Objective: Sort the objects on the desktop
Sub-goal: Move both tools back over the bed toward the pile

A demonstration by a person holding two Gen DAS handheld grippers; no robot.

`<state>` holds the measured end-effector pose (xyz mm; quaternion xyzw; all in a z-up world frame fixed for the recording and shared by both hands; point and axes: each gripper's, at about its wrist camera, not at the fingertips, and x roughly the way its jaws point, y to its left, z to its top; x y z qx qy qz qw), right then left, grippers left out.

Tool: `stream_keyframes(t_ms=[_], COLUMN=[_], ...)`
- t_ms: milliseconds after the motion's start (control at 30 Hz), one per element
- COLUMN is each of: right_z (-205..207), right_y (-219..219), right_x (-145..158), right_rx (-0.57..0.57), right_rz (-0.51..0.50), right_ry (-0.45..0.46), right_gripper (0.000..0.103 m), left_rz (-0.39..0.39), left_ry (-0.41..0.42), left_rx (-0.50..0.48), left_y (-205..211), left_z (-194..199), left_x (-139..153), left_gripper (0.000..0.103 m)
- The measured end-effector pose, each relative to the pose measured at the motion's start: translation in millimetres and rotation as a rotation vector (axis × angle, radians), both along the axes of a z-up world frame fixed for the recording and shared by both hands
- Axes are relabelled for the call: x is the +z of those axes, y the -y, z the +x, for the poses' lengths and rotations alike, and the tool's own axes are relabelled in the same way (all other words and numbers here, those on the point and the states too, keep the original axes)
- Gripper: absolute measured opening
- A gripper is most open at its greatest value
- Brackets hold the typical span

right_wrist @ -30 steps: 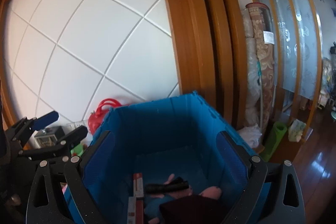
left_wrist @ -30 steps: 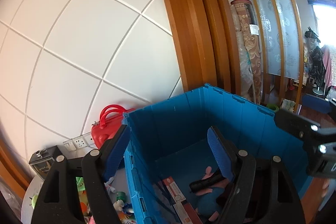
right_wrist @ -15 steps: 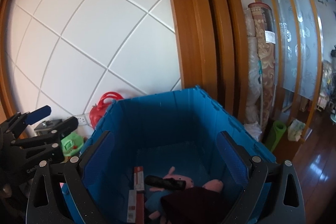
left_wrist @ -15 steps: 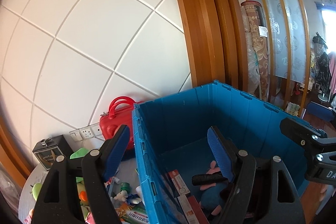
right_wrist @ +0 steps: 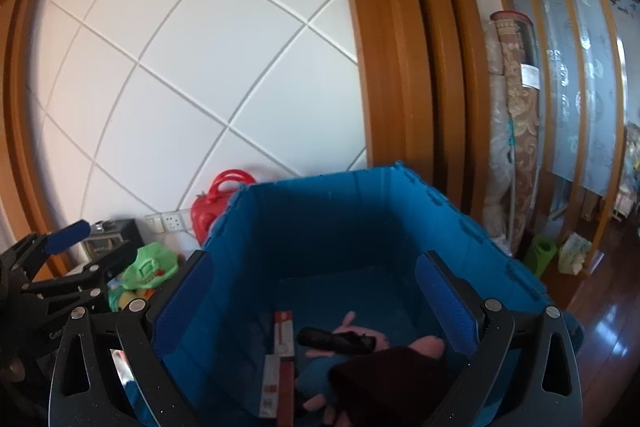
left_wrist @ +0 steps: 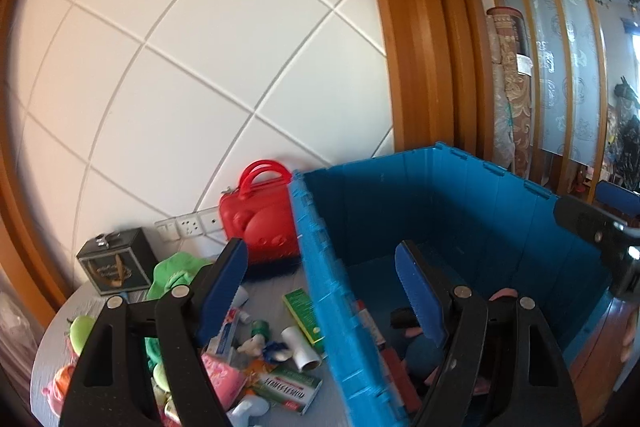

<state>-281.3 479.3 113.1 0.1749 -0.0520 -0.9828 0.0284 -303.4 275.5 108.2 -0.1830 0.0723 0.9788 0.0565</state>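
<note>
Two grippers with jaws spread wide and empty; left gripper (left_wrist: 320, 291) straddling the blue crate (left_wrist: 460, 195) wall at lower centre, right gripper (right_wrist: 316, 291) over crate interior; cluttered small items (left_wrist: 280, 359) on grey table (left_wrist: 276, 283), lower left

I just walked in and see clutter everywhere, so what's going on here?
A person with two handheld grippers is sorting table clutter into a blue crate. The left gripper and right gripper are both open and empty above it. A pink plush toy, black tube and red boxes lie inside.
</note>
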Motion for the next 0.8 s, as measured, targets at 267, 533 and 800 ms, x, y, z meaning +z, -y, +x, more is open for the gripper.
stream_keyframes(t_ms=[267, 533, 800], right_z=[16, 27, -2], right_y=[52, 169, 297], right_x=[-9, -25, -117], right_rx=[0.089, 0.322, 0.414], right_rz=[0.013, 0.036, 0.060], right_ry=[-0.011, 0.000, 0.308], right_gripper=[0.102, 0.103, 0.102], left_rz=[0.008, 0.011, -0.043], left_ry=[-0.037, -0.007, 0.137], left_rx=[0.103, 0.243, 0.264], left_y=[106, 243, 358], left_z=[36, 64, 70], left_x=[-9, -43, -111], left_gripper=[0.076, 0.076, 0.076])
